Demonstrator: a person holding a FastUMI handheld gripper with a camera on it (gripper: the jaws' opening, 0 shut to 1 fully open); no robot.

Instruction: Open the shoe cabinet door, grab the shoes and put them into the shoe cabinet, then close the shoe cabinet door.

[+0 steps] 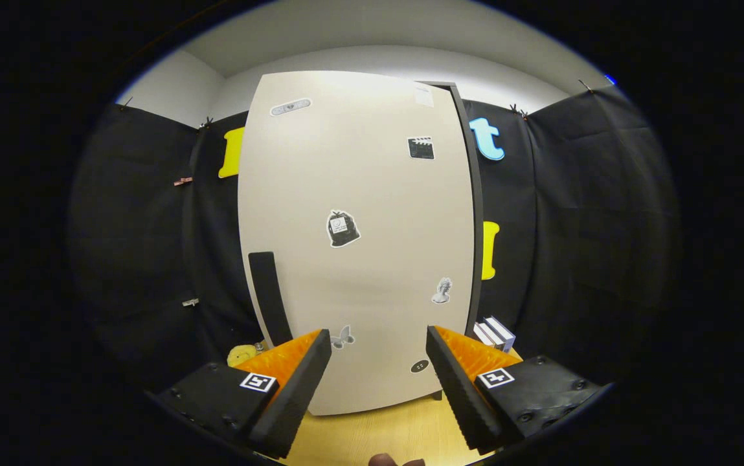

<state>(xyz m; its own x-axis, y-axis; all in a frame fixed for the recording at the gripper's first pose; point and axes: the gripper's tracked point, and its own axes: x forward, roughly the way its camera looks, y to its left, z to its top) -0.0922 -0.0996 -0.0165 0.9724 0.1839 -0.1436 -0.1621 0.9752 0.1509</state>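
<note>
The shoe cabinet stands straight ahead on the wooden floor, its pale door closed and dotted with several small stickers. A dark vertical handle sits at the door's lower left, just above and beyond my left finger. My gripper is open, fingers spread wide with nothing between them, pointing at the lower part of the door. A dark rounded shape, possibly a shoe tip, peeks in below the fingers.
A yellow soft toy lies on the floor left of the cabinet. A few white books lie at its right foot. Black cloth walls enclose both sides. Light wooden floor stretches in front of the cabinet.
</note>
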